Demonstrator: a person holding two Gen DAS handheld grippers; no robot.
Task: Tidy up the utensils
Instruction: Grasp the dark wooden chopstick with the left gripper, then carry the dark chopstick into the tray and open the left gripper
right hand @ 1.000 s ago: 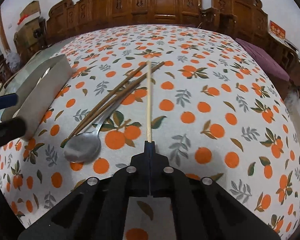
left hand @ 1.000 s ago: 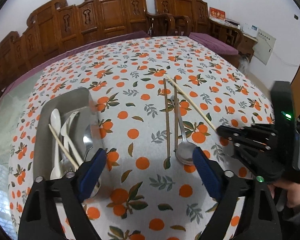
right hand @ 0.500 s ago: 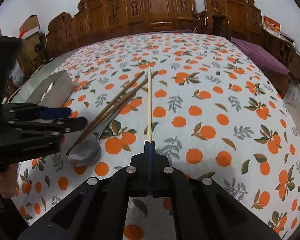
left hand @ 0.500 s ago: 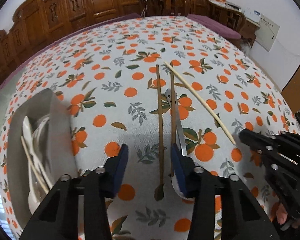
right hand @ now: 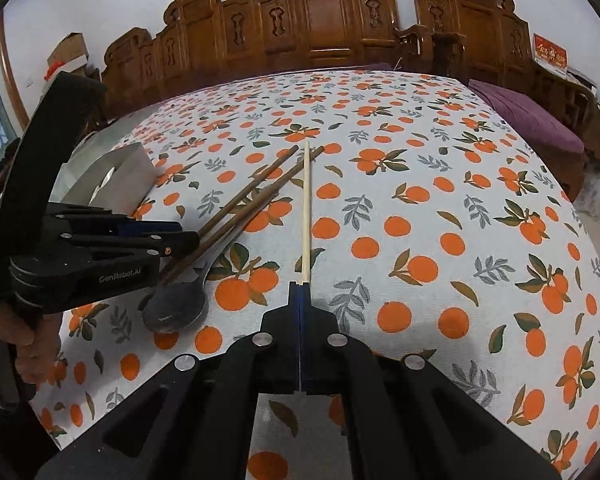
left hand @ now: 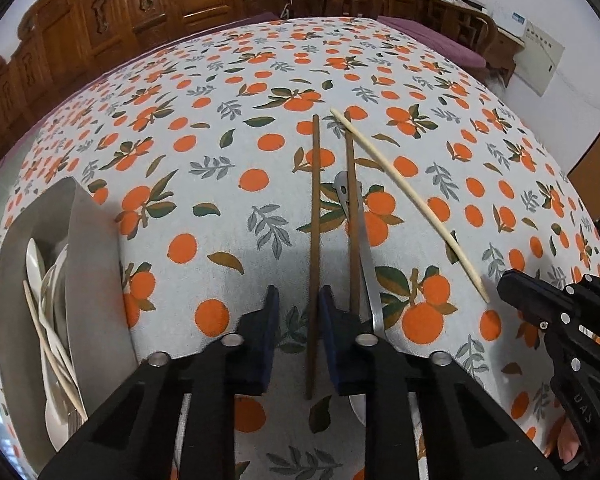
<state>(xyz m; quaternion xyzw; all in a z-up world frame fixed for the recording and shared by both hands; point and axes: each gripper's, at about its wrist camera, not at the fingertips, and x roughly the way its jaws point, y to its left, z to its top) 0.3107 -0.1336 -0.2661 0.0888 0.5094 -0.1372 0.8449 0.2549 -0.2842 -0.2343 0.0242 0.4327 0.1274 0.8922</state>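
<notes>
Two dark brown chopsticks lie side by side on the orange-print cloth, the left one (left hand: 315,200) and the right one (left hand: 351,200) across a metal spoon (left hand: 365,240). My left gripper (left hand: 299,312) straddles the left dark chopstick near its close end. Its jaws are closing, with a gap still showing at the left pad (left hand: 274,320). A pale chopstick (right hand: 307,208) lies to the right. My right gripper (right hand: 300,286) is shut, its tips just at that chopstick's near end, with nothing seen between them. From the right wrist, the left gripper (right hand: 194,238) sits over the dark chopsticks.
A steel tray (left hand: 76,248) at the left holds white spoons and a pale chopstick (left hand: 50,340). The tray (right hand: 134,162) also shows behind the left gripper in the right wrist view. Carved wooden chairs ring the table's far side. A hand grips each tool.
My left gripper came down and to the right, over the left dark chopstick, and its jaws narrowed from wide apart to a small gap. The right gripper stayed shut in place.
</notes>
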